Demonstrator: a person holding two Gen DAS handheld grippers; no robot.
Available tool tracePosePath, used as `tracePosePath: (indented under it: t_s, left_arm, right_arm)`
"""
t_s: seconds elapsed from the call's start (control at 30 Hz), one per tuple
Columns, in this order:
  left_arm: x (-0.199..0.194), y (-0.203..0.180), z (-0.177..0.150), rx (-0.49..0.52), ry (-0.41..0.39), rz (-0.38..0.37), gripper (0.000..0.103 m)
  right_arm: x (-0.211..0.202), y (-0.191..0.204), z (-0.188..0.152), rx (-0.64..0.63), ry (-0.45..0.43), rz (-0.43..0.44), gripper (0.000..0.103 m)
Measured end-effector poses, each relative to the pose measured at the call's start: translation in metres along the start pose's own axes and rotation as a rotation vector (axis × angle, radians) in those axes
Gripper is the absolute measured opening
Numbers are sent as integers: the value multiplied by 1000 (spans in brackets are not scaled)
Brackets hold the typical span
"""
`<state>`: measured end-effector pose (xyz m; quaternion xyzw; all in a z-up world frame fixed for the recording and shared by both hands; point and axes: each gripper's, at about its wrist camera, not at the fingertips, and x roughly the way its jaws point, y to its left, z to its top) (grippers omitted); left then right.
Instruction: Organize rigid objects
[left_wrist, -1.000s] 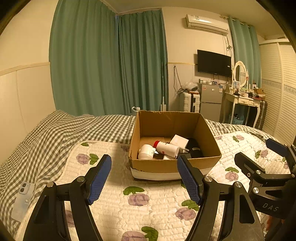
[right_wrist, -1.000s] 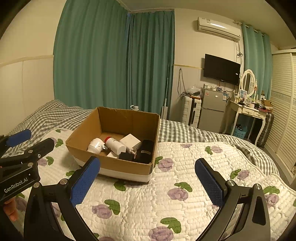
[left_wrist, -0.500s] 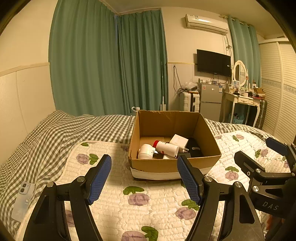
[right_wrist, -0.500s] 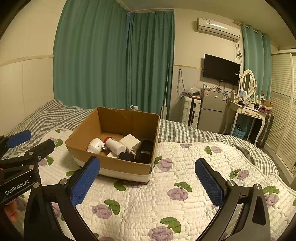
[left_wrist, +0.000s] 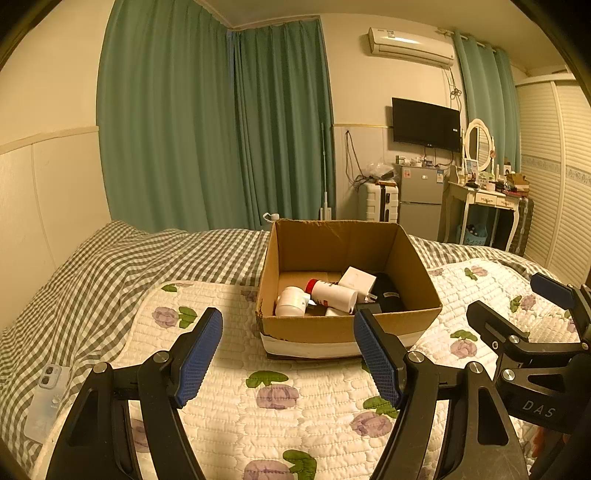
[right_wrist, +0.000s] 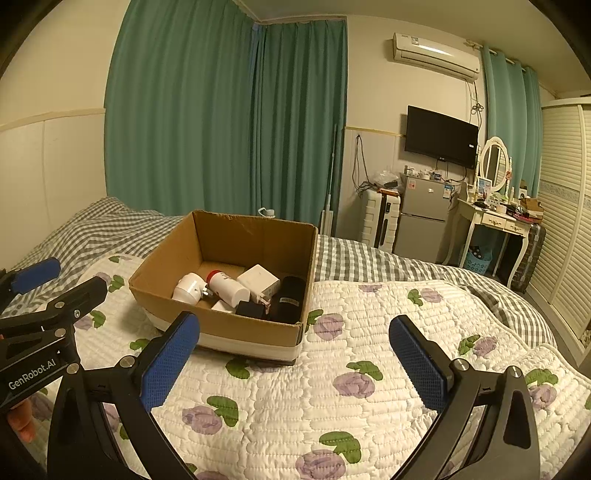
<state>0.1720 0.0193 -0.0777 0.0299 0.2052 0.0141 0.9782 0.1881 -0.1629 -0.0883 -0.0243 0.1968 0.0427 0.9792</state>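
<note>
A cardboard box sits on a quilt printed with purple flowers, spread over a checked bedcover. Inside the box lie a white bottle with a red cap, a white jar, a white carton and some black items (too dark to tell apart).

The left gripper hovers above the quilt just before the box, its blue-padded jaws spread wide and holding nothing. The right gripper hangs over the quilt near the box's right front corner, jaws likewise wide apart and empty. Each gripper shows at the edge of the other's view.

A phone lies on the bedcover at far left.
</note>
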Motion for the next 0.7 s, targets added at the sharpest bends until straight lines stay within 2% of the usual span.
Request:
tracePosePath:
  t_s: [0.7]
  left_arm:
    - [2, 5, -3, -6, 5, 5, 76]
  right_arm:
    - [1, 1, -1, 2, 14, -7, 103]
